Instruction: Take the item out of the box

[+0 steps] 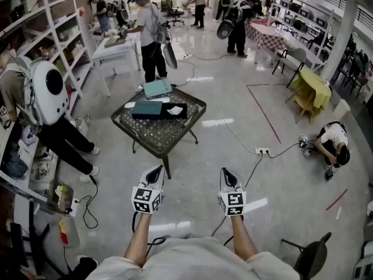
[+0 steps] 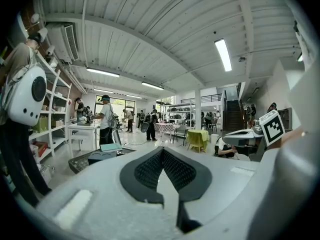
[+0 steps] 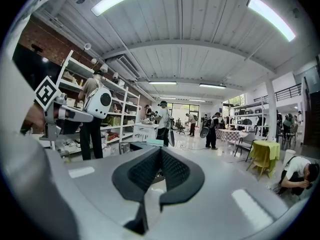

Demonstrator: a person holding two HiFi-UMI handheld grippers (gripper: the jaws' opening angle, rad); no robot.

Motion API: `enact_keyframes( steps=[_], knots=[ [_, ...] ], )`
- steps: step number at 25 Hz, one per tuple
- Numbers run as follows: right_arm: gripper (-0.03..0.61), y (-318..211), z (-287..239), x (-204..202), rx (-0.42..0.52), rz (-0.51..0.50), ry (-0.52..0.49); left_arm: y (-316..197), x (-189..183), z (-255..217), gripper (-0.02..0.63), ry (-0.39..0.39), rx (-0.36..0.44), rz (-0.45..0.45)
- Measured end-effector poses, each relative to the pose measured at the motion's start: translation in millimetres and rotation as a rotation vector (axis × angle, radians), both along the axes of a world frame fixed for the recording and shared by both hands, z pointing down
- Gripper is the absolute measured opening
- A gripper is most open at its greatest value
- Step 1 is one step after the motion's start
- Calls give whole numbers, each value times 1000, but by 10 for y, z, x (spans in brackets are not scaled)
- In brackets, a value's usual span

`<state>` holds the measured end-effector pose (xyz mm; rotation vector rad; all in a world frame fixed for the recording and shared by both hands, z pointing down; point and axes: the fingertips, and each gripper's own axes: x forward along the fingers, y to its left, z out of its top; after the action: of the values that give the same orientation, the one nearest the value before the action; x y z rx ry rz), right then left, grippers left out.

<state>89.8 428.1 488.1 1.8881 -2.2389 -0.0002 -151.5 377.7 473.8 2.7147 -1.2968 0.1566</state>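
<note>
Found the left gripper clenched, its 2 dark pads pressed tip to tip with nothing between them. Found the right gripper likewise clenched and empty, pads meeting in a point. Held both side by side above the grey floor, apart from each other, each with its marker cube toward the wearer and its tips aimed at 12 o'clock.

Saw, at 12 o'clock of the 2 grippers and well apart from them, a low dark lattice table. Noted on its top, toward 1 o'clock, an open black box with a pale item lying inside it; could not tell what the item was. Noted a teal box just beside the black box at its 9 o'clock side, and 1 more teal piece at the table's 12 o'clock edge.

Spotted a person with a white backpack at 9 o'clock of the table beside white shelving, a person in a white shirt at 12 o'clock, and a crouching person at 3 o'clock. Made out a white power strip on the floor at 4 o'clock of the table and a yellow-draped table at 2 o'clock.
</note>
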Motion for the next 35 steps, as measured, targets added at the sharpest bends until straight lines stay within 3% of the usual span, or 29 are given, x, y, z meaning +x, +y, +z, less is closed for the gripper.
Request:
enact_keyframes(
  steps=[16,24,35],
  knots=[
    [-2,-462,236,225,-35,14,-8,-511,294,241,6,-6,-36,23],
    [-2,-1203,248,313,-38,56,6,-1342,416,294,6,13,-40,64],
    [-1,-2573,119,287,-29,107,8,-2864,421,194,6,27,-37,112]
  ],
)
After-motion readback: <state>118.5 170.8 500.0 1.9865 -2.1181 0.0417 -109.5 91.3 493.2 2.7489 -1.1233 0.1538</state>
